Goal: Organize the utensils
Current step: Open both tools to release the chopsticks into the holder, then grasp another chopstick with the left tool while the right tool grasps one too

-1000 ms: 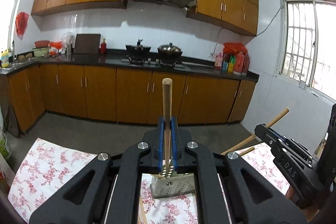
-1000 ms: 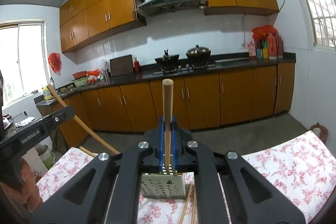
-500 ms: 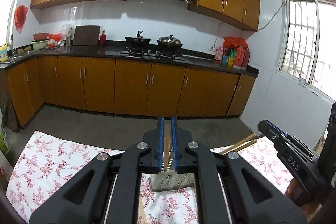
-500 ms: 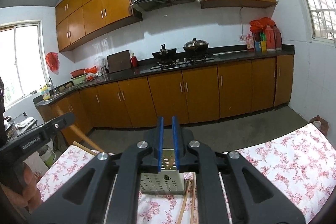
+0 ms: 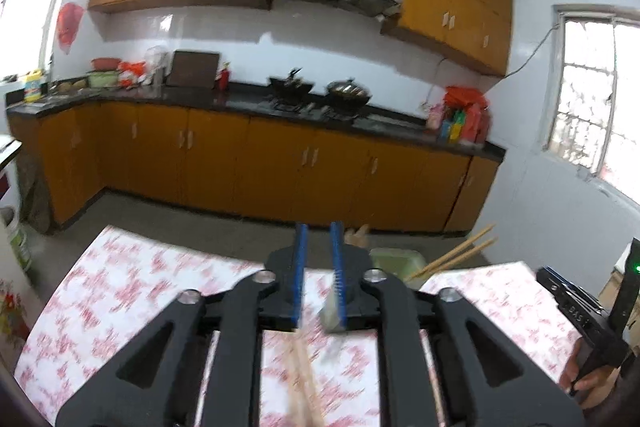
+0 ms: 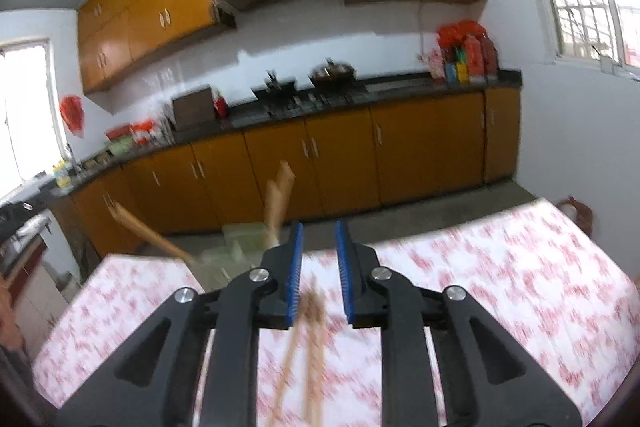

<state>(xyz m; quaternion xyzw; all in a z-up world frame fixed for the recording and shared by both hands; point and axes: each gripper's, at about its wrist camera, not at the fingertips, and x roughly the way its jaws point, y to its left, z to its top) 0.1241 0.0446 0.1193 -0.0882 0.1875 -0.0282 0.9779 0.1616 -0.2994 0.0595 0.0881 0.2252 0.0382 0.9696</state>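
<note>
Utensils: wooden sticks (image 6: 280,195) are being stored upright in the holder (image 6: 244,239); chopsticks (image 6: 310,327) are being left loose on the desk (image 6: 500,267). Jaws of left gripper (image 5: 318,267) and right gripper (image 6: 318,267) are being opened, nothing gripped.

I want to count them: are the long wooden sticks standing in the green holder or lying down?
Standing: long wooden sticks lean out of the pale green holder.

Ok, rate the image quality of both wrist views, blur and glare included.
Left wrist view: motion blur smears the red-flowered white tablecloth; the barred window is blown out. Right wrist view: same smear; the loose wooden chopsticks are streaked.
</note>
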